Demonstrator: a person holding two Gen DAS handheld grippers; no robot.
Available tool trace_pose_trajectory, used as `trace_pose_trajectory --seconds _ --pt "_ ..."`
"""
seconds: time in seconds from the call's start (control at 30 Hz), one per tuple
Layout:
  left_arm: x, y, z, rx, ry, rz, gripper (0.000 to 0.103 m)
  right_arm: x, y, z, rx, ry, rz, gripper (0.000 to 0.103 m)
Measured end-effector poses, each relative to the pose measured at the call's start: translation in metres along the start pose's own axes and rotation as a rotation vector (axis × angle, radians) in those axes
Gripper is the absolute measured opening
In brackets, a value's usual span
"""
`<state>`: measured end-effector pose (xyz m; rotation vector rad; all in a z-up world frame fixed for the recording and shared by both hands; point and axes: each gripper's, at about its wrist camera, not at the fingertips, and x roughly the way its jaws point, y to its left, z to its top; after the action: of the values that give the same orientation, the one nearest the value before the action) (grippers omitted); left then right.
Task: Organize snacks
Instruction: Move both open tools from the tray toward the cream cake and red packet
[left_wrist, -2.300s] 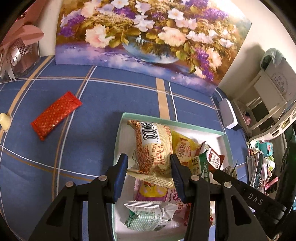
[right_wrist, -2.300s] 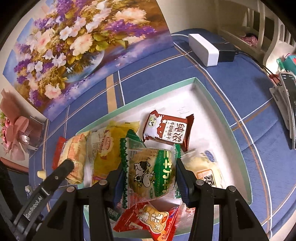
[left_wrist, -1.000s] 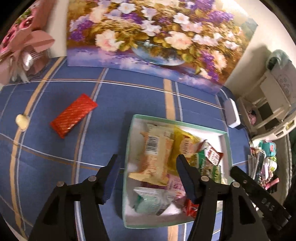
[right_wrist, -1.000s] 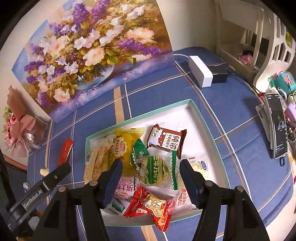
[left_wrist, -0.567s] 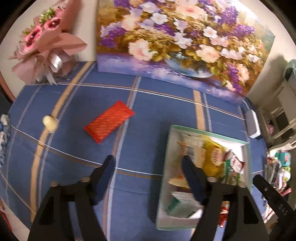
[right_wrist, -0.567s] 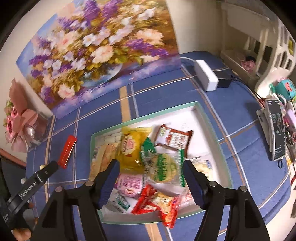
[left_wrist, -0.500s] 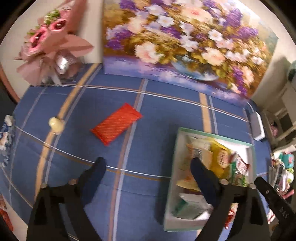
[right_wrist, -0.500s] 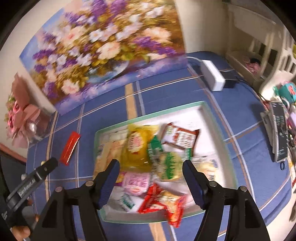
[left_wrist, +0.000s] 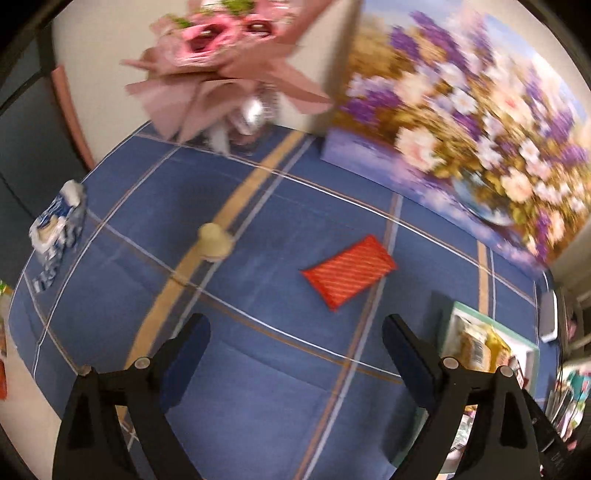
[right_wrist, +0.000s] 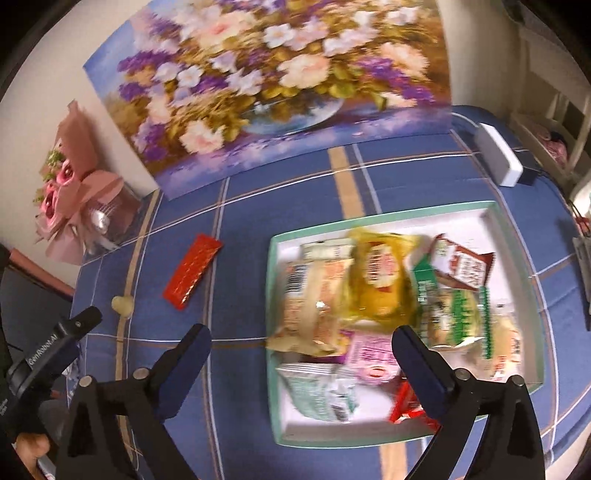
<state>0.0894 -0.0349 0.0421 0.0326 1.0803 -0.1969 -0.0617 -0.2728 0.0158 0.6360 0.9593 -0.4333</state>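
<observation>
A shallow white tray with a green rim (right_wrist: 388, 216) holds several snack packets, among them a yellow packet (right_wrist: 380, 280) and a tan barcoded one (right_wrist: 314, 299). The tray also shows at the right edge of the left wrist view (left_wrist: 448, 325). A red foil snack bar (left_wrist: 349, 277) lies loose on the blue checked cloth, left of the tray (right_wrist: 192, 271). A small cream candy (left_wrist: 214, 242) lies further left (right_wrist: 122, 305). My left gripper (left_wrist: 295, 341) is open and empty above the cloth, below the red bar. My right gripper (right_wrist: 301, 350) is open and empty above the tray's left edge.
A flower painting (right_wrist: 273, 85) leans on the back wall. A pink bouquet (left_wrist: 225, 70) stands at the back left. A blue-white packet (left_wrist: 57, 230) lies at the cloth's left edge. A white box (right_wrist: 496, 158) sits at the back right. Shelves stand at the far right.
Both grippers opened wide, let go of their packets in the tray, rose and swung left. The left wrist view now centres on the red bar and the candy.
</observation>
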Motion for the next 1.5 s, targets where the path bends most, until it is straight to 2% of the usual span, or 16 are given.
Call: trace_pose_trajectory --seconds 0.4,0.63,0.87,1.5 --pt "0.002 0.072 0.017 -0.136 -0.025 0.046 0.095 0.034 0.051 -0.007 -0.070 0.043 0.031 0.103" --pt "0.017 0.099 0.032 -0.187 -0.027 0.012 0.095 0.054 0.076 -0.005 -0.098 0.060 0.056 0.103" --pt "0.027 0.110 0.045 -0.202 -0.043 0.008 0.095 0.074 0.091 -0.004 -0.123 0.083 0.029 0.103" --pt "0.058 0.110 0.049 -0.227 -0.005 -0.035 0.095 0.104 0.102 -0.008 -0.158 0.122 -0.021 0.103"
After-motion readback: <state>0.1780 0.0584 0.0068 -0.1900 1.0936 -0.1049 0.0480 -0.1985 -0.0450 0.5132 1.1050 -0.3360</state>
